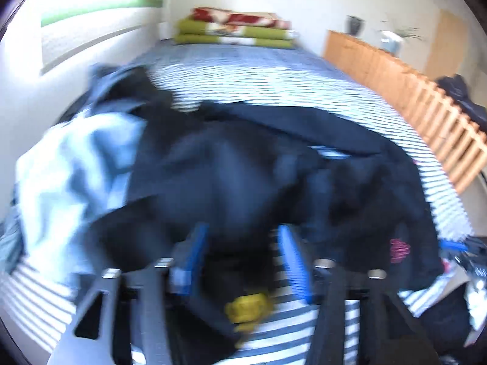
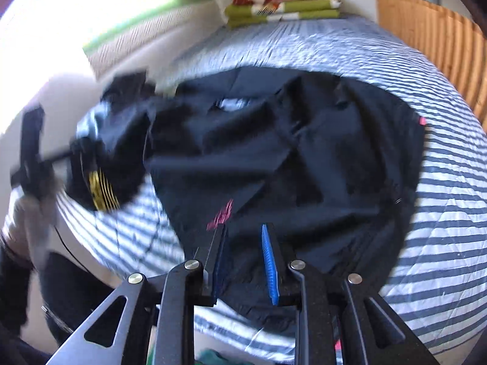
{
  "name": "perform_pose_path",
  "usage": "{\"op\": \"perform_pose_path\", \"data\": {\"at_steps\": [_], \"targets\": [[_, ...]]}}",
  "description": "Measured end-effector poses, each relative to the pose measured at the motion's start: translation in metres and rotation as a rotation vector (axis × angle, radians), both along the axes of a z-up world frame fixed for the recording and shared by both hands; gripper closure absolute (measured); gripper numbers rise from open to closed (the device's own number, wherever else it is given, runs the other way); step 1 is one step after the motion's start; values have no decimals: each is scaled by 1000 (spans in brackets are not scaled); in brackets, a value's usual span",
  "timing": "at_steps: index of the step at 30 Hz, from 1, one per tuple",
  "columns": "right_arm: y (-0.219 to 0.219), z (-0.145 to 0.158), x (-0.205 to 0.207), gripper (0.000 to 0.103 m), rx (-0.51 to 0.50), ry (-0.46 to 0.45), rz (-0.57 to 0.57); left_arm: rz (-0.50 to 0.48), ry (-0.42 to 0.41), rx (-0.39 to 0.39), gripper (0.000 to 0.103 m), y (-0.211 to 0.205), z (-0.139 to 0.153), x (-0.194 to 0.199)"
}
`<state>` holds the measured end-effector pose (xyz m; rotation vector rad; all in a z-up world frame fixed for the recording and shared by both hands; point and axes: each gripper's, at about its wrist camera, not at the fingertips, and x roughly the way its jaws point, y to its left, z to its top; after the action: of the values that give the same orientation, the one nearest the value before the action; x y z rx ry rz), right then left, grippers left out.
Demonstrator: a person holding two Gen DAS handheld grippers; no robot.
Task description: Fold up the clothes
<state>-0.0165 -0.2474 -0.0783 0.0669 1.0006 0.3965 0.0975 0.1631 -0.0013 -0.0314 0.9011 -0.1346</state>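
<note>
A black garment (image 1: 304, 164) with a small pink print (image 1: 400, 249) lies crumpled across the striped bed cover (image 1: 274, 73). To its left is a pile with a light blue garment (image 1: 76, 167). My left gripper (image 1: 243, 243) hangs open over the black cloth's near edge, above a dark piece with a yellow print (image 1: 246, 307). In the right wrist view the black garment (image 2: 289, 158) fills the middle. My right gripper (image 2: 243, 243) stands over its near hem, with the blue pads apart and no cloth pinched. A dark garment with yellow print (image 2: 100, 194) hangs at the left, blurred.
Folded green and red blankets (image 1: 234, 30) are stacked at the far end of the bed. A wooden slatted rail (image 1: 411, 91) runs along the right side, with dark clothing (image 1: 459, 97) draped on it. A bright window and white wall border the left. A person's sleeve (image 2: 18, 243) shows at the left edge.
</note>
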Motion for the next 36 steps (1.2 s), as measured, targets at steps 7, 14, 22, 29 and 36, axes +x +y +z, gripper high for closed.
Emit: {"op": "perform_pose_path", "data": {"at_steps": [7, 14, 22, 29, 36], "targets": [[61, -36, -16, 68, -246, 32, 178, 198, 84, 310, 46, 83, -47, 9], [75, -59, -15, 57, -419, 29, 255, 251, -38, 190, 55, 115, 7, -6], [24, -36, -28, 56, -283, 78, 197, -47, -86, 49, 55, 15, 36, -39], [-115, -1, -3, 56, -20, 110, -178, -638, -87, 126, 53, -220, 5, -84], [-213, -2, 37, 56, 87, 142, -365, -1077, -98, 393, 53, -384, -58, -140]]}}
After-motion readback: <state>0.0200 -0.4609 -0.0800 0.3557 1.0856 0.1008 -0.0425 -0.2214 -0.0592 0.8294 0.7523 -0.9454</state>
